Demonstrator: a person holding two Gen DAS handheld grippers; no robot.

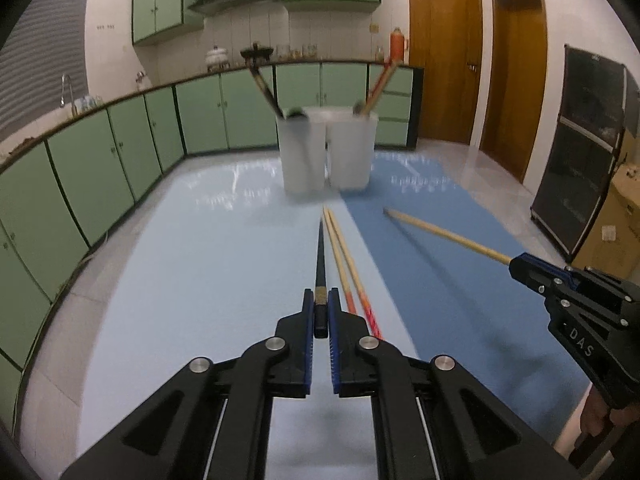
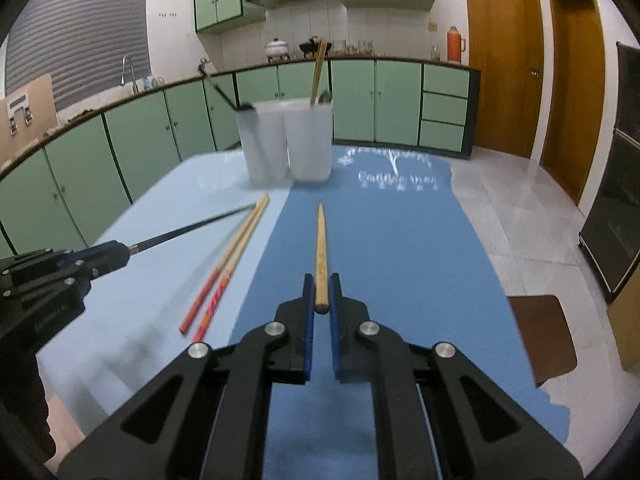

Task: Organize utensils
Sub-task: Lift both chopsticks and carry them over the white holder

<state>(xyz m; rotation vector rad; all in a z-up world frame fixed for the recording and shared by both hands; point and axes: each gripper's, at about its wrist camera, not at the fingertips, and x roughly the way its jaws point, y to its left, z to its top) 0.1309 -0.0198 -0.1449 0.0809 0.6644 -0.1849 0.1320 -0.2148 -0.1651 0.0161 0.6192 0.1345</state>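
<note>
Left gripper (image 1: 320, 300) clamped on slim black chopstick (image 1: 320, 256); right gripper (image 2: 321, 292) clamped on plain tan wooden chopstick (image 2: 321, 248).

The surface (image 2: 168, 208) is covered by two sheets side by side: a pale blue one (image 1: 192, 280) on the left and a darker blue one (image 2: 400, 260) on the right, meeting along a straight seam. Two white cups (image 1: 328, 148) stand touching each other at the far end, one on each sheet. A pair of chopsticks (image 2: 228, 268), pale wood with red ends, lies close together on the pale sheet just beside the seam, tips toward the cups.
</note>
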